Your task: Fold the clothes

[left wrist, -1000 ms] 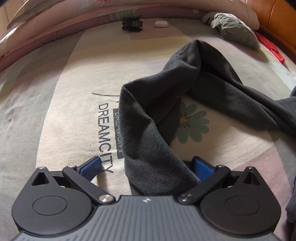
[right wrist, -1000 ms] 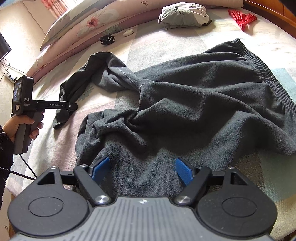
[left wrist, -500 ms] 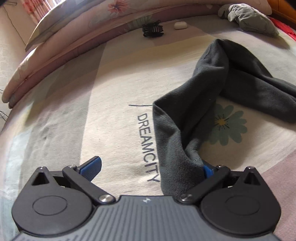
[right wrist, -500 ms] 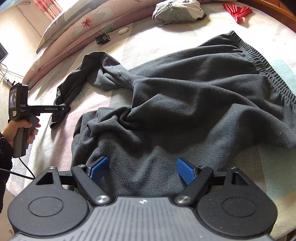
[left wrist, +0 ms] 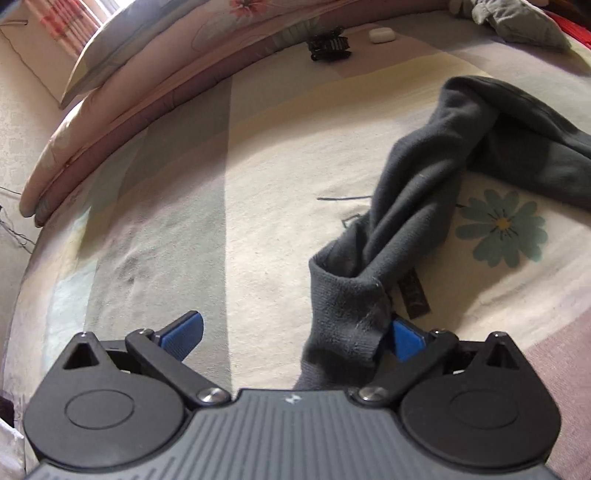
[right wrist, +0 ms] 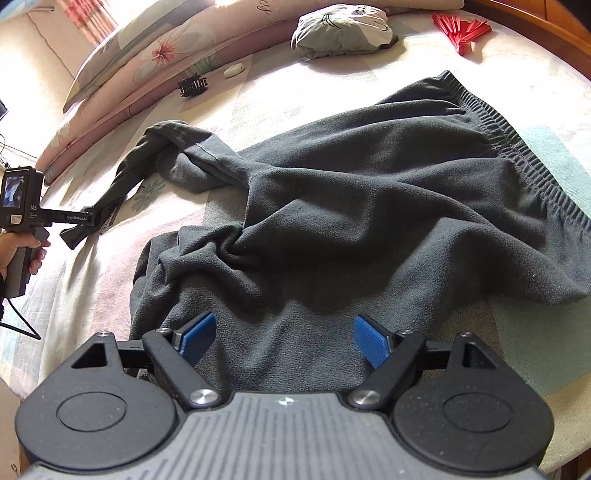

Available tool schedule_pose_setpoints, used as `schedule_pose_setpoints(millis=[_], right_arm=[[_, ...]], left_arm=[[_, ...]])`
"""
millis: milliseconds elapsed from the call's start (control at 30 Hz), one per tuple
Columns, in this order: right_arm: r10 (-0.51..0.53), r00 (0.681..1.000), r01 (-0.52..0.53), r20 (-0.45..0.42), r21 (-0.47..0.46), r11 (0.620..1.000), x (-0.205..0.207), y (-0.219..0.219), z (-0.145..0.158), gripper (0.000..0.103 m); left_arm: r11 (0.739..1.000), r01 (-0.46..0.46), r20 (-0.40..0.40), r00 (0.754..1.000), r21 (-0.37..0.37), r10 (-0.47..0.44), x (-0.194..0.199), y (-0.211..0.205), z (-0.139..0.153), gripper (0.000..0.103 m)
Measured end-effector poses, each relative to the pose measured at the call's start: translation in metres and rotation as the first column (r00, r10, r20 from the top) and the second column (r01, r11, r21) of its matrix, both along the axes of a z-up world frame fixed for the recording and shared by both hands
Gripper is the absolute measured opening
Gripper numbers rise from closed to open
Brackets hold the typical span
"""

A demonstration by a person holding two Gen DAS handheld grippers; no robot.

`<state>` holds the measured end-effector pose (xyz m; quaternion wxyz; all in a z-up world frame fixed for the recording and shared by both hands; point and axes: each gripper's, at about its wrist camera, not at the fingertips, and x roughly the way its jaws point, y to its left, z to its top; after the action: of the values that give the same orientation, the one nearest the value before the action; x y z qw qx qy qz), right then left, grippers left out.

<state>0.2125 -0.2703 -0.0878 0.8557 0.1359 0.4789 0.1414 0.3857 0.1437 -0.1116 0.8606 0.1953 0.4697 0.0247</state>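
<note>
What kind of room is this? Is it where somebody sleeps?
Most likely a bedroom. The dark garment lies on a bed sheet printed with flowers, long floral pillows line the far edge, and a wooden bed frame shows at the corner.

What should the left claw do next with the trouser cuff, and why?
Probably close on the cuff and draw the leg out straight. The left claw is open, with the cuff lying against only its right pad, and that leg of the trousers lies twisted and bent on the bed.
</note>
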Motion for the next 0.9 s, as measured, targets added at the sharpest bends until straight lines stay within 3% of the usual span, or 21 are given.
schedule_pose_setpoints(millis=[133,200,267,333,433,500,533,567,633,700,767,833,900], right_arm=[[0.016,1.0,-0.015,0.012,-0.014,1.0,0.003,0.008,0.005,0.085],[0.026,1.0,-0.025,0.017,-0.013,1.0,0.004,0.012,0.007,0.085],[0.036,0.999,-0.036,0.021,-0.021,0.999,0.003,0.017,0.009,0.085],[0.045,0.999,-0.044,0.027,-0.031,0.999,0.002,0.021,0.011,0.085],[0.054,0.998,-0.052,0.038,-0.047,0.998,-0.003,0.024,0.015,0.085],[0.06,0.997,-0.057,0.045,-0.058,0.997,-0.006,0.026,0.018,0.085],[0.063,0.997,-0.06,0.048,-0.064,0.996,-0.007,0.027,0.019,0.085],[0.066,0.996,-0.063,0.052,-0.069,0.996,-0.009,0.028,0.021,0.085],[0.067,0.996,-0.063,0.056,-0.078,0.995,-0.011,0.028,0.022,0.085],[0.063,0.997,-0.059,0.05,-0.077,0.995,-0.011,0.026,0.02,0.085],[0.06,0.997,-0.056,0.044,-0.077,0.995,-0.011,0.023,0.018,0.085],[0.061,0.997,-0.058,0.039,-0.079,0.995,-0.01,0.025,0.015,0.085],[0.067,0.997,-0.064,0.035,-0.078,0.995,-0.009,0.027,0.013,0.085]], left_arm=[[0.993,0.092,0.029,0.995,-0.076,-0.09,-0.021,-0.006,0.006,0.102],[0.991,0.105,0.096,0.991,-0.081,-0.097,-0.023,-0.007,0.018,0.102],[0.989,0.111,0.144,0.985,-0.094,-0.097,-0.016,-0.006,0.029,0.102],[0.982,0.098,0.166,0.984,-0.159,-0.071,-0.002,0.0,0.038,0.102],[0.975,0.065,0.147,0.989,-0.214,-0.034,0.021,0.007,0.036,0.099],[0.973,0.041,0.108,0.994,-0.226,-0.017,0.034,0.01,0.028,0.082],[0.973,0.028,0.086,0.996,-0.23,-0.008,0.036,0.012,0.022,0.066],[0.972,0.017,0.067,0.998,-0.236,-0.002,0.038,0.014,0.016,0.057],[0.967,0.009,0.043,0.999,-0.254,0.002,0.034,0.017,0.006,0.055],[0.96,0.017,0.036,0.999,-0.281,-0.007,0.026,0.019,0.002,0.046],[0.957,0.045,0.048,0.998,-0.285,-0.033,0.013,0.017,0.005,0.016],[0.97,0.09,0.072,0.995,-0.227,-0.076,-0.003,0.007,0.013,0.008],[0.965,0.168,0.096,0.984,-0.201,-0.151,-0.021,-0.004,0.022,0.007]])
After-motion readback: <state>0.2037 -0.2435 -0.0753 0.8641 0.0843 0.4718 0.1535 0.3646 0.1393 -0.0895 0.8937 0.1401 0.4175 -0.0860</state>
